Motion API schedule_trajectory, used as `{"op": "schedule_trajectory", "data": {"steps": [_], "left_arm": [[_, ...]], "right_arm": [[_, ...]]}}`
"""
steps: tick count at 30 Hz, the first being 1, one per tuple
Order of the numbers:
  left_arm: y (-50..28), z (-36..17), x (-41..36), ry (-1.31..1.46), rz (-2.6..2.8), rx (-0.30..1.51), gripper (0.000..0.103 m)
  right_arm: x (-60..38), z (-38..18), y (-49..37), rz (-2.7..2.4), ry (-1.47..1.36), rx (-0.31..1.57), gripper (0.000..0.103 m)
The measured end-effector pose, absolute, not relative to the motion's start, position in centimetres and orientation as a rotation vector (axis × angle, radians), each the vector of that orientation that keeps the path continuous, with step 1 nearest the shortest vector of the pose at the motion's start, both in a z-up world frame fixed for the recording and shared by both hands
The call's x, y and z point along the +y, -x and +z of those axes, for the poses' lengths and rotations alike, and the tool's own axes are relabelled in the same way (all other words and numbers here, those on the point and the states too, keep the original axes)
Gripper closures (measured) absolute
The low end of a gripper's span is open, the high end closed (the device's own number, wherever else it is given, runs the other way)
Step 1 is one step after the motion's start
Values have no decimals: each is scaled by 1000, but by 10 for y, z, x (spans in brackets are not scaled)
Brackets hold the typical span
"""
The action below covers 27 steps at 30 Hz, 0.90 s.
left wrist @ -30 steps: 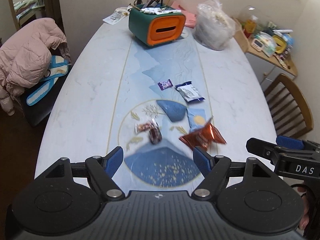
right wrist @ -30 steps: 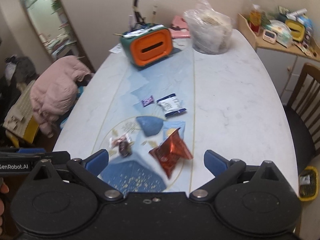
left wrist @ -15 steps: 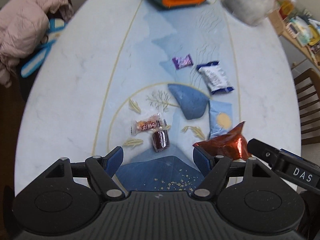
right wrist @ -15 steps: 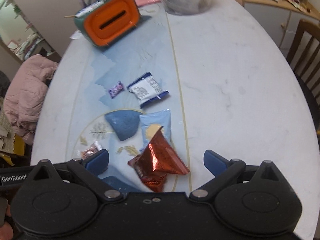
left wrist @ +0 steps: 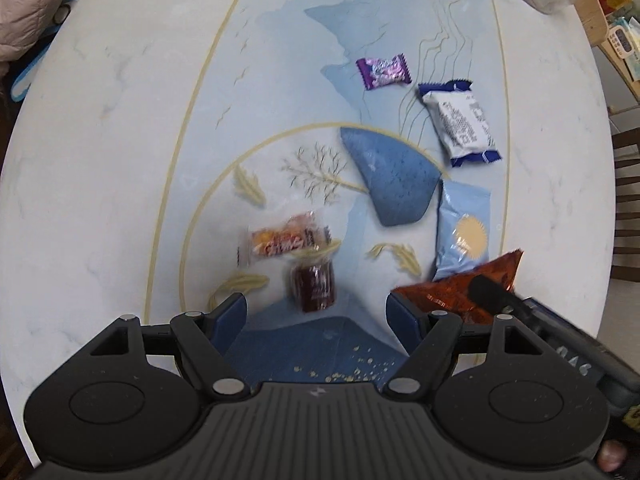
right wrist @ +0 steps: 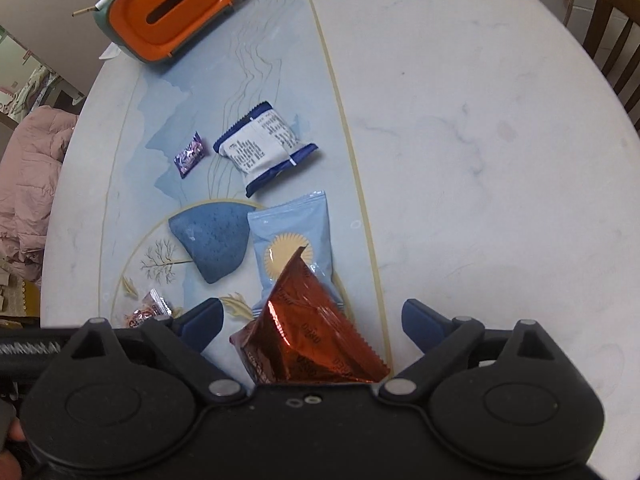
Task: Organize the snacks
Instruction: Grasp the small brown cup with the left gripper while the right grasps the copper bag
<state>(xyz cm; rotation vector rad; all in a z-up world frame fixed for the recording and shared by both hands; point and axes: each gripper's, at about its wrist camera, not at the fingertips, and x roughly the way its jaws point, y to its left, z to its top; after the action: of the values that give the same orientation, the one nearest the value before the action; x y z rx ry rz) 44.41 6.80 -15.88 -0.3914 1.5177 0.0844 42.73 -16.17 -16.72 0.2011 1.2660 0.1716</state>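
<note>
Two wrist views over an oval worktop (right wrist: 480, 160) with a blue printed centre panel. Left tongs (left wrist: 316, 312): spread wide, gripping nothing, hovering low with a dark red sweet (left wrist: 314, 286) lying just ahead of the gap between the fingers. Right tongs (right wrist: 312, 320): likewise spread and empty, with a red foil packet (right wrist: 308, 336) standing peaked on the worktop between the fingers; neither finger appears to touch it, though the packet's near edge is hidden behind the tool body.

Snacks, all loose on the centre panel: an orange-printed clear-wrapped sweet (left wrist: 280, 240) touching or just beside the dark red sweet; a pale blue packet with a sun emblem (right wrist: 292, 244), partly overlapped by the red foil packet; a white packet with dark blue ends (right wrist: 264, 148); a small purple sweet (right wrist: 190, 156) just beside it. At the far end stands an orange and green box (right wrist: 172, 8) with a slot.

Progress, as judged: the sorting looks barely begun. Nothing is grouped or put in a container, and no destination is evident. Every snack remains to be handled; the red foil packet and the dark red sweet appear the likeliest first picks.
</note>
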Motion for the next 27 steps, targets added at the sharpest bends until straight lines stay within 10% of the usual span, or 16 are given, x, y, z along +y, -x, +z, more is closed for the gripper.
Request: {"op": "schedule_trajectory", "data": {"steps": [7, 19, 27], "left_arm": [[-451, -170, 64, 344, 84, 1545, 29], [-451, -198, 66, 383, 100, 1583, 74], [-445, -195, 70, 396, 116, 1543, 79]], "right_arm": [[-156, -176, -433, 184, -192, 1289, 13], [-153, -185, -431, 201, -179, 1309, 36], [-156, -182, -426, 216, -171, 1295, 51]]}}
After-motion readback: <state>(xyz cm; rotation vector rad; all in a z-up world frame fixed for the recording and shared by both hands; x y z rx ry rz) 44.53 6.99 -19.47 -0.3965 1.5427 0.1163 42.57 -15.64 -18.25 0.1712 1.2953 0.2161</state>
